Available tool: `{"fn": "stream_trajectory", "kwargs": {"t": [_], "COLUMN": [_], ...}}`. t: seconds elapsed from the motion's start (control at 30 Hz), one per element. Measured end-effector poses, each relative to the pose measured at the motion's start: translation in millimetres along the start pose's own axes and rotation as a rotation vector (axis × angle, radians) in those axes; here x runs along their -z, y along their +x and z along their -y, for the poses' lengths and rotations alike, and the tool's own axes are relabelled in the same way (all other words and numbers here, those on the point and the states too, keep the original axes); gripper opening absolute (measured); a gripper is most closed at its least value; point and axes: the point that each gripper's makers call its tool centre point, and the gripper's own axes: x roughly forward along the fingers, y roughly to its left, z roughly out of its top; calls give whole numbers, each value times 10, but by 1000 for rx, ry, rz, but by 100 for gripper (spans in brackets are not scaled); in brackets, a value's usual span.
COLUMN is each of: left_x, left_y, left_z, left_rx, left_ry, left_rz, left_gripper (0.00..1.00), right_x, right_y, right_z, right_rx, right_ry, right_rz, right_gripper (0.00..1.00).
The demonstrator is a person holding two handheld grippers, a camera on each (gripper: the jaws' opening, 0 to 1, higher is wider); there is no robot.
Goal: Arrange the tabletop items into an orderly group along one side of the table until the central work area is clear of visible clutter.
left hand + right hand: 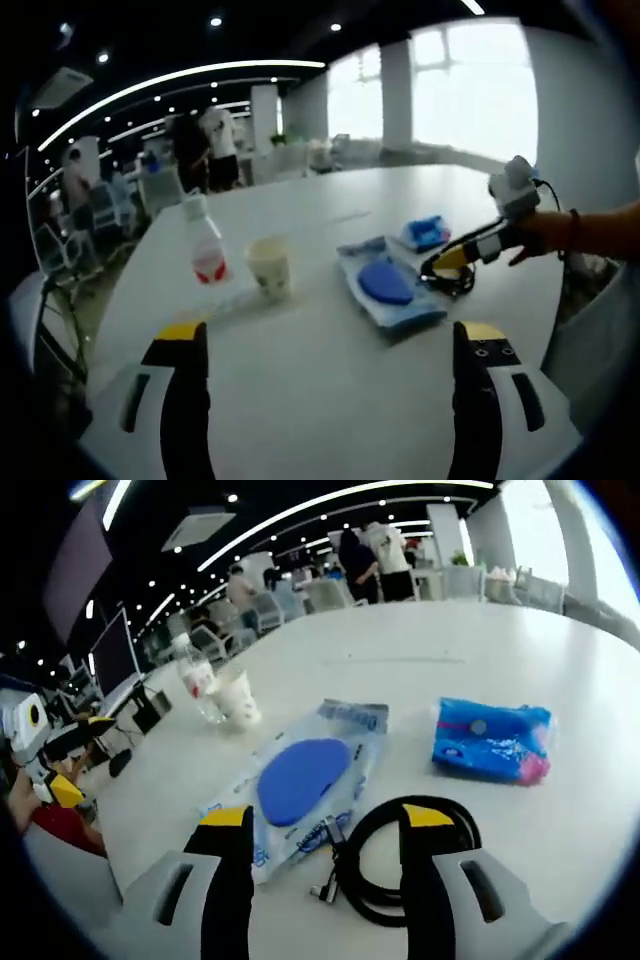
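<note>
Two grippers, jaws parted: right gripper [328, 825] straddles the cable [400, 865] beside the wipes [300, 780]; left gripper [330, 335] empty, cup [269, 266] ahead.

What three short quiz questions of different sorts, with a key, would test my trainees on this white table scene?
1. True or false: the plastic bottle stands upright beside the paper cup.
2. Multiple choice: what lies between the right gripper jaws? A) the blue pouch B) the coiled black cable C) the cup
3. Fill in: the clear packet holds a round ____ pad.

Key: 1 true; 2 B; 3 blue. The left gripper jaws stand apart over bare white table.
</note>
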Motion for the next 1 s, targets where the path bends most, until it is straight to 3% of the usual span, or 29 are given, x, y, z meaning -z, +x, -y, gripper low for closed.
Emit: {"fn": "stream_trajectory", "kwargs": {"t": [0.2,0.27,0.4,0.63,0.9,1.0], "left_x": [27,39,32,52,87,64], "left_y": [34,61,95,155,250,291], "left_z": [152,283,411,690,957,1044], "left_rx": [23,63,71,130,150,159], "left_ry": [0,30,68,-16,-79,-161], "left_rz": [-23,-37,-46,-59,-86,-74], "left_gripper": [99,99,99,99,99,99], "right_x": [-212,-285,-369,-445,-515,-530], "right_y": [-22,-34,-39,-5,120,164], "right_z": [-74,-84,-95,-134,-163,-162], "right_rx": [-30,-35,-49,-81,-122,-139], "right_ry": [-97,-130,-169,-217,-280,-298], "right_rz": [70,90,104,112,100,93], "right_gripper": [77,80,87,95,99,99]}}
